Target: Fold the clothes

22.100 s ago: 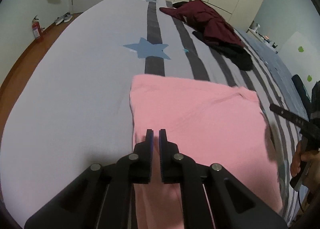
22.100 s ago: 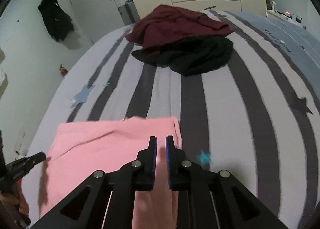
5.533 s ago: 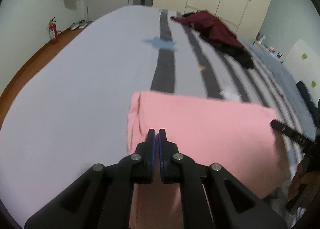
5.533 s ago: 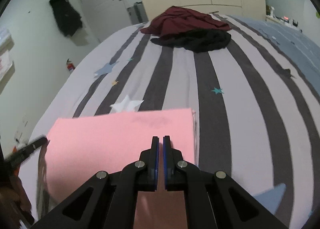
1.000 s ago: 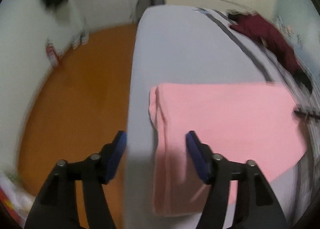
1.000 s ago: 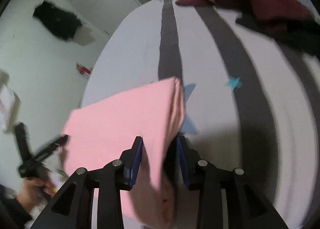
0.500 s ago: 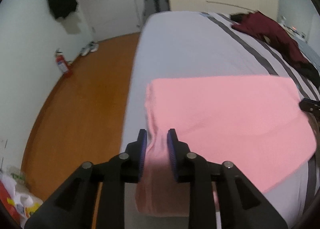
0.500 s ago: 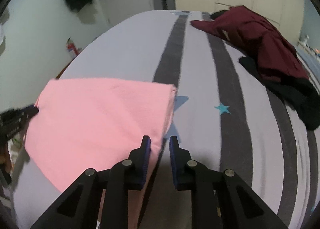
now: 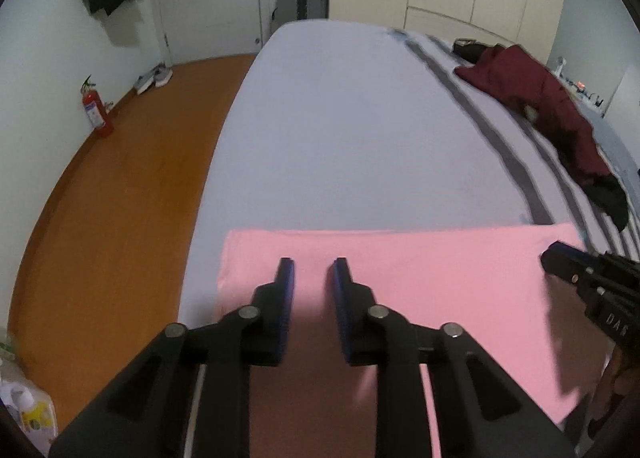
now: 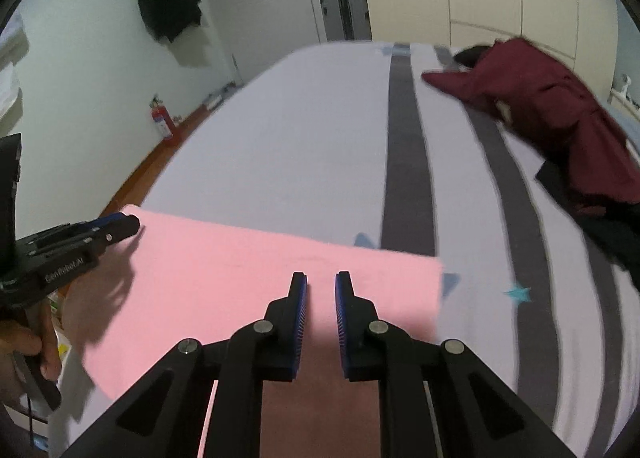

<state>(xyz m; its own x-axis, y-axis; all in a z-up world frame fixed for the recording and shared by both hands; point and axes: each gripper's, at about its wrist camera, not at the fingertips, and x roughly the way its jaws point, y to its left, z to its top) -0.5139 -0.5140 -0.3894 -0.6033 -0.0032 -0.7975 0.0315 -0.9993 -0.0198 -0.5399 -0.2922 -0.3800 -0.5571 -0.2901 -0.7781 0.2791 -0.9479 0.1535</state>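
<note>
My folded garment (image 9: pixel 420 270) was plain pink, the bed sheet (image 9: pixel 340 130) pale lavender with dark grey stripes and small blue stars. A maroon garment (image 10: pixel 560 114) lay over a black one (image 9: pixel 608 194).

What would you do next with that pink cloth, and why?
Probably back both grippers off and reach for the maroon garment. The pink cloth lies as a flat folded rectangle on the bed, and the left gripper and right gripper have open jaws above it.

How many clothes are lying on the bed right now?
3. The pink garment lies folded at the near edge under both grippers. The maroon garment sprawls at the far right, with a black garment partly beneath it. More could hide underneath.
</note>
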